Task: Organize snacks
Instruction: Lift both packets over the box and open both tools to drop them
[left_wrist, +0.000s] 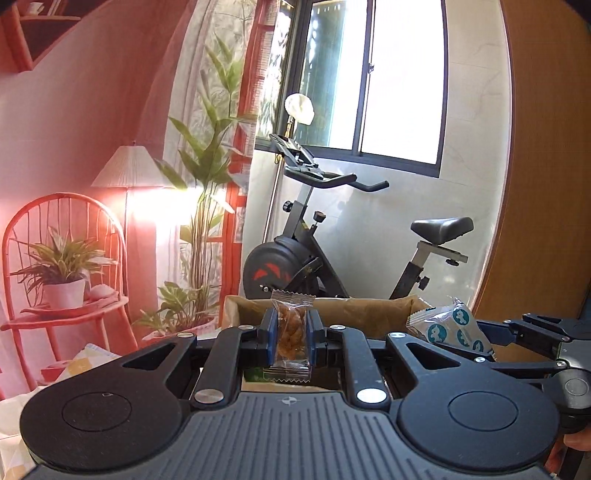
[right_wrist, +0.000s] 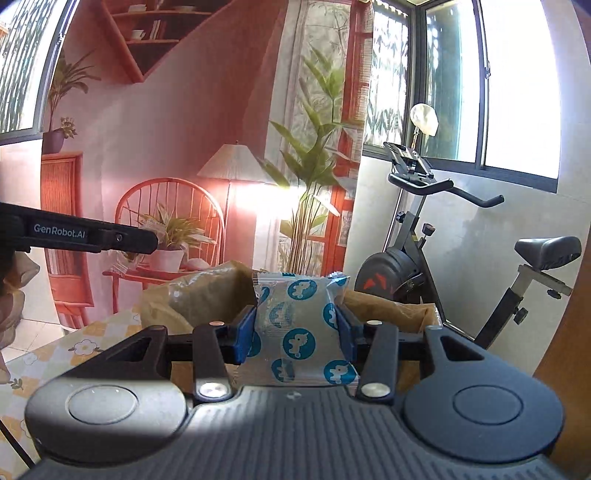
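Note:
My left gripper is shut on a small clear packet of brown snack, held upright above a cardboard box. My right gripper is shut on a silver packet with blue round prints, also held over the box. In the left wrist view the right gripper and its silver packet show at the right. In the right wrist view the left gripper's arm reaches in from the left with its clear packet just visible below.
A table with a yellow flower-pattern cloth lies under the box. An exercise bike stands behind by a window. A printed backdrop of a room hangs at the left. A wooden panel is at the right.

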